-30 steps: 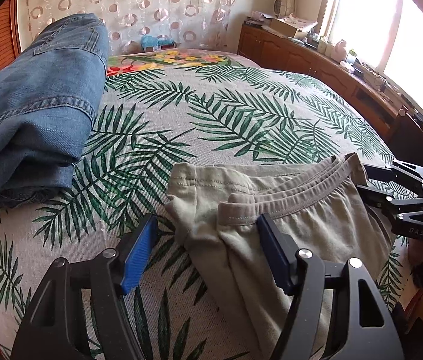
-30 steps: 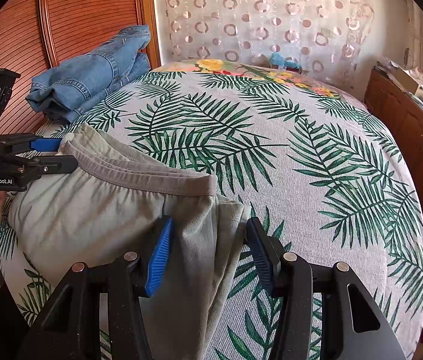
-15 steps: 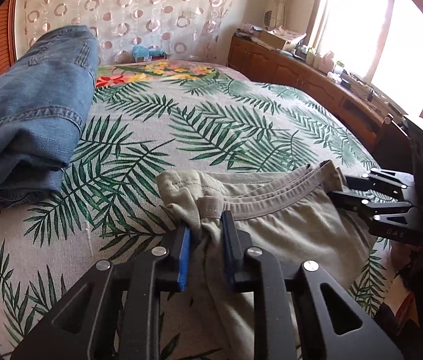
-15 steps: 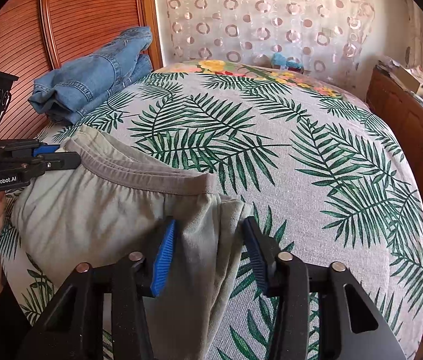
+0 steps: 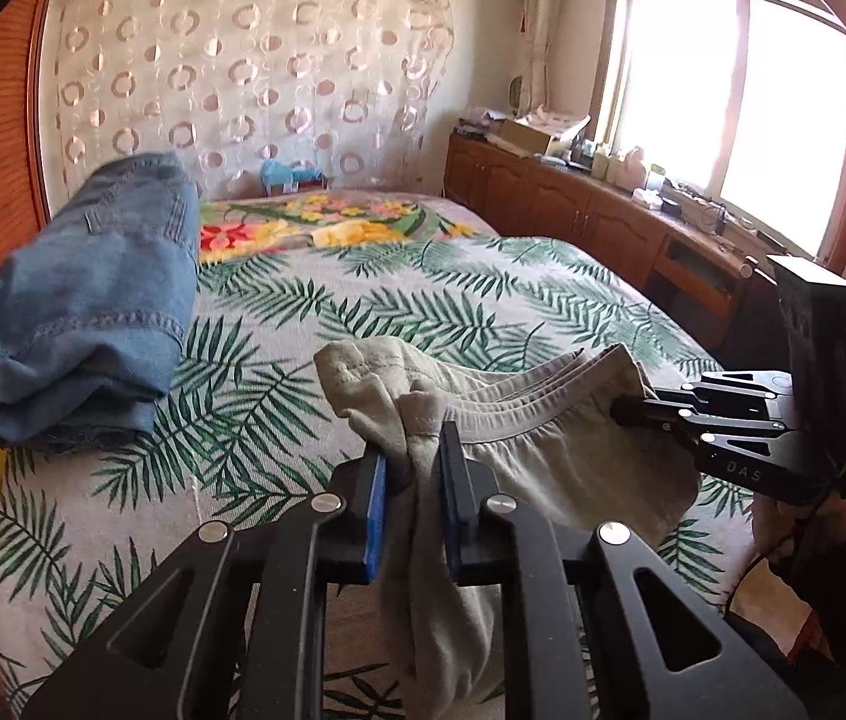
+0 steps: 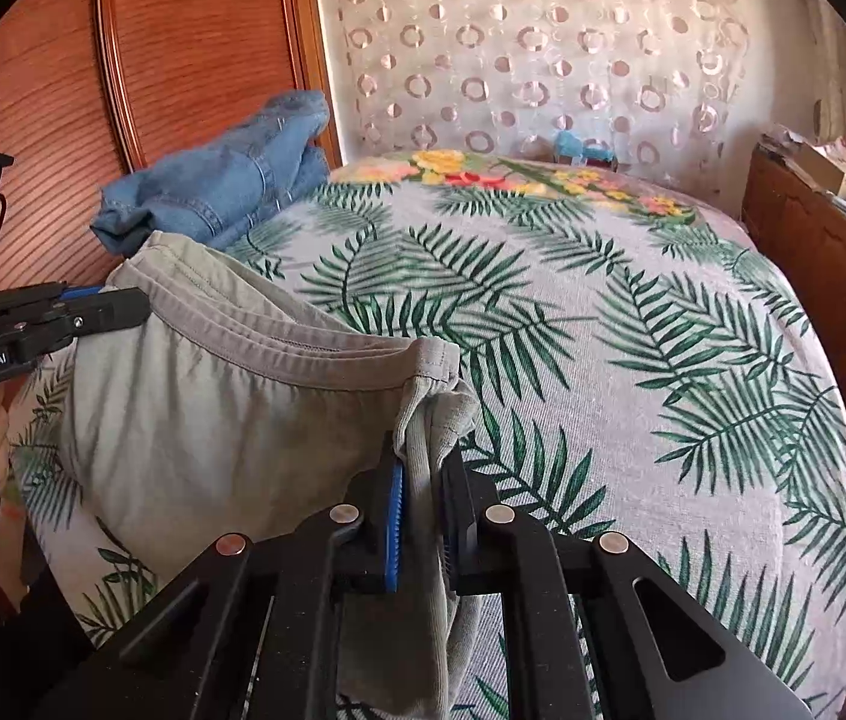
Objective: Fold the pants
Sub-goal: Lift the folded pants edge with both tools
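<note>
Grey-green pants point(image 5: 549, 456) point(image 6: 213, 420) hang by their waistband, lifted off the palm-leaf bedspread point(image 5: 423, 312) point(image 6: 633, 360). My left gripper point(image 5: 414, 456) is shut on the left waistband corner, which bunches between its blue pads. My right gripper point(image 6: 426, 468) is shut on the right waistband corner. The right gripper also shows in the left wrist view point(image 5: 633, 408), and the left gripper in the right wrist view point(image 6: 117, 306). The waistband stretches between them. The legs hang below, out of sight.
Folded blue jeans point(image 5: 87, 306) point(image 6: 225, 180) lie at the bed's left side by a wooden headboard point(image 6: 123, 78). A floral cover point(image 5: 327, 225) lies at the far end. A wooden cabinet point(image 5: 603, 222) runs under the window on the right.
Both grippers closed on the waistband corners, left first, then right, and lifted the pants off the bed.
</note>
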